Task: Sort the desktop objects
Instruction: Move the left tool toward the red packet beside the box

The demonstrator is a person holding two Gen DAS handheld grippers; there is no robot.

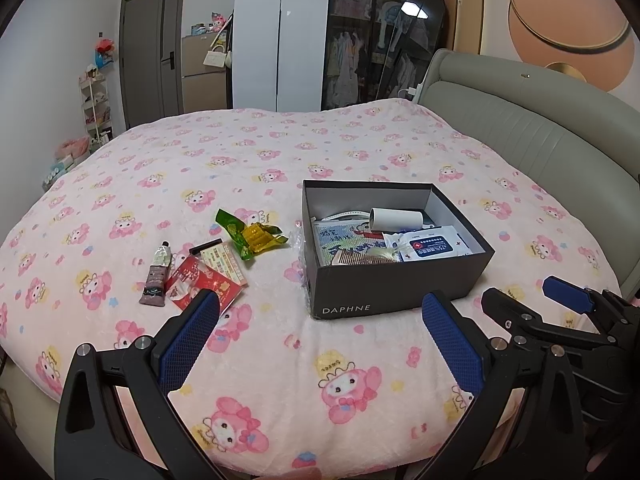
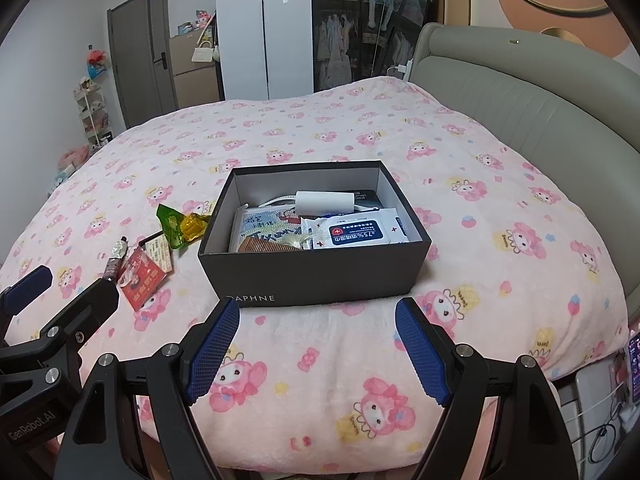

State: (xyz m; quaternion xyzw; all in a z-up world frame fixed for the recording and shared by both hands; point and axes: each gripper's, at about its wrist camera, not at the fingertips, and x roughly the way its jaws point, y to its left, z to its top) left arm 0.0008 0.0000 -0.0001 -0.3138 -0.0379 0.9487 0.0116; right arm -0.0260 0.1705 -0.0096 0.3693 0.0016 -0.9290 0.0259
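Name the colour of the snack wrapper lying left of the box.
Green with yellow, clearest in the left wrist view: snack wrapper.

Bed blanket [image 1: 280, 152] pink with cartoon bunny print; box [image 1: 396, 284] dark grey; snack wrapper [image 1: 250, 236] green-yellow; packet [image 1: 204, 284] red; tongs pads [image 1: 186, 344] blue, textured.

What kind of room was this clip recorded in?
A bedroom, most likely: the items lie on a bed with a pink cartoon blanket and padded headboard, and a glass-fronted wardrobe holds hanging clothes.
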